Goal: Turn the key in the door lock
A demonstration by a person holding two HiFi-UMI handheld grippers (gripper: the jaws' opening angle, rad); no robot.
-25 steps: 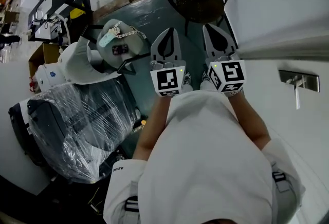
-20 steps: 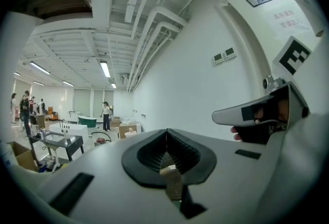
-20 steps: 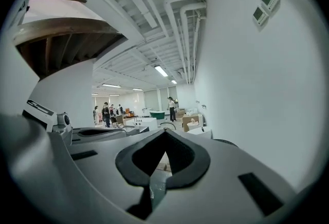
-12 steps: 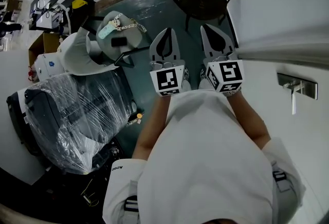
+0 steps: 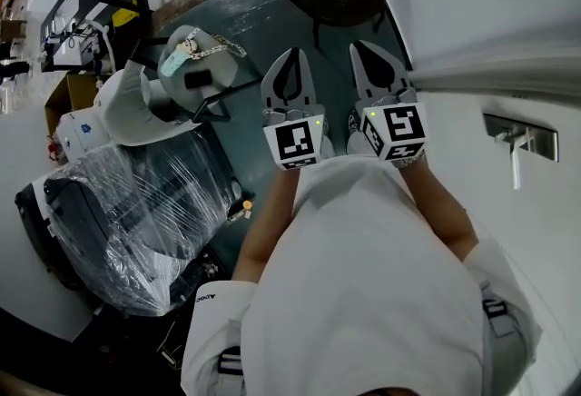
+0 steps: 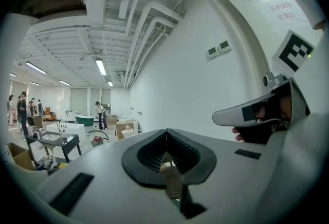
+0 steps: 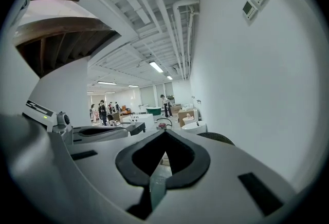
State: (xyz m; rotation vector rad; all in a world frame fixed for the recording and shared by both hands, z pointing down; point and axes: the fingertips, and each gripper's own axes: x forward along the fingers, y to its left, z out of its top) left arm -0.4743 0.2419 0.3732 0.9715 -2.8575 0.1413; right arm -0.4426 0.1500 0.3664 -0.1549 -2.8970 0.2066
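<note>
Left tool (image 5: 292, 58) shut tight, empty; right tool (image 5: 366, 52) likewise. Silver metal lock plate (image 5: 536, 138) on white door (image 5: 554, 203), well apart to right. Slim metal piece (image 5: 516, 171) below plate: key or lever, cannot tell. Key likely small, stiff, light, slippery: pinch flat bow squarely, twist gently.

Head view steeply down, others level.

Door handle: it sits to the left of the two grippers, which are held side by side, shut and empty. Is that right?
Not quite. In the head view the door handle sits to the right of the two grippers, past the right gripper. The rest stands: the left gripper and the right one are side by side, shut and empty.
</note>
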